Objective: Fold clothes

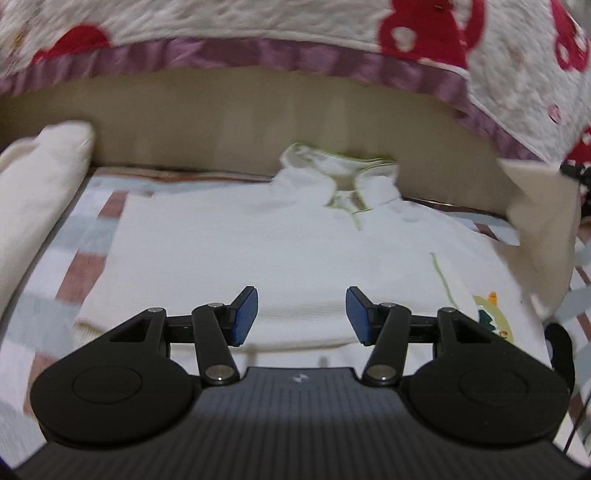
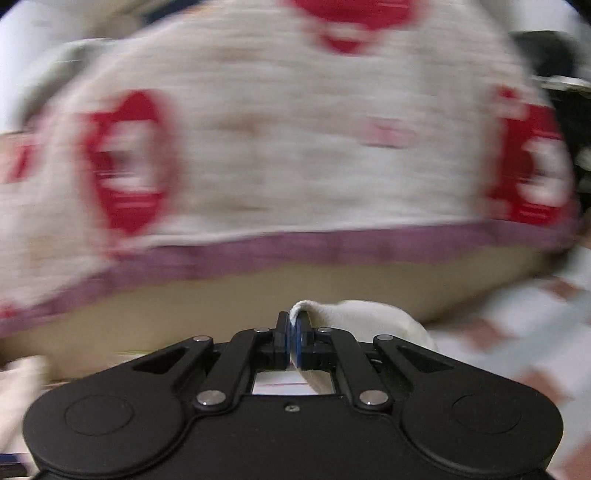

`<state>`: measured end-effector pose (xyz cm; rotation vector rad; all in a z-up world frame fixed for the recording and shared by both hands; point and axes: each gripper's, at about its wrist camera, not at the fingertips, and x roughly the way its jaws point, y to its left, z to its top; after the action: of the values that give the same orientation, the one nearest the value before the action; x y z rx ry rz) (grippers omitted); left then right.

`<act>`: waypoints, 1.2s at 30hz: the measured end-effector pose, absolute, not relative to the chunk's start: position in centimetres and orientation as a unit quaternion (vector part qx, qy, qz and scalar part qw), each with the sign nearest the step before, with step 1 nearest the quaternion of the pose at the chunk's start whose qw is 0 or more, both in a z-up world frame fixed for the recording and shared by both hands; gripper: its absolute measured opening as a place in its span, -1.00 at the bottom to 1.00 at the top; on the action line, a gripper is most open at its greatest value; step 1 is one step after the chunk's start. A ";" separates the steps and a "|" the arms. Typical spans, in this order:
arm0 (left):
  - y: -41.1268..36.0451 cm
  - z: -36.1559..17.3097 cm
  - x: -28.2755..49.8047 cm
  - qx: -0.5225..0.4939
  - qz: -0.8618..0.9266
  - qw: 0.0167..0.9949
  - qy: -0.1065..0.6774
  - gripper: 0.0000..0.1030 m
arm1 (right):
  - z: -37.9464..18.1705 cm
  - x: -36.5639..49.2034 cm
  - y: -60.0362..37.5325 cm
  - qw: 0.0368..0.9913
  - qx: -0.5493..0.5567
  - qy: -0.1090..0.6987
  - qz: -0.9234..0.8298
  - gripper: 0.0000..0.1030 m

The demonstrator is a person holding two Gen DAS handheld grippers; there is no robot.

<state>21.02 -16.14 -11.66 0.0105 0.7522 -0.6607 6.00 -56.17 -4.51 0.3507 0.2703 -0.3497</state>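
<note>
Our left gripper [image 1: 301, 314] hung with fingers apart over the white top [image 1: 258, 251] on the bed [image 1: 55, 266]; our right gripper [image 2: 294, 341] pinched white cloth [image 2: 354, 317].

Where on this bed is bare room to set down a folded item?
Free: the checked bedsheet strip between the white collared shirt and the cream rolled cloth. Crowded: the middle, under the shirt, and the right edge, where cream fabric hangs.

Soft ribbed cream knit garment [image 1: 236, 258] on woven checked cloth [image 1: 74, 266]; satin-edged quilt [image 1: 258, 26].
</note>
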 end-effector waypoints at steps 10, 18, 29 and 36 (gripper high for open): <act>-15.3 -14.1 20.9 -0.033 -0.333 0.863 0.378 0.01 | -8.2 8.7 -52.0 0.952 0.139 0.249 -0.111 -0.92; -15.5 -13.9 20.8 -0.072 -0.357 0.855 0.369 0.01 | -3.7 11.0 -46.1 0.971 0.156 0.181 -0.016 -0.91; -15.6 -15.8 21.2 -0.043 -0.339 0.854 0.393 0.02 | -12.2 11.5 -44.4 0.919 0.152 0.363 0.014 -0.20; -16.2 -14.6 23.7 -0.073 -0.323 0.863 0.381 0.02 | -15.0 5.9 -48.6 0.914 0.081 0.385 -0.100 -0.06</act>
<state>23.73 -16.16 -14.61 -0.1538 0.7990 -0.6762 5.92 -48.57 -15.04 0.1669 0.7935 -0.2055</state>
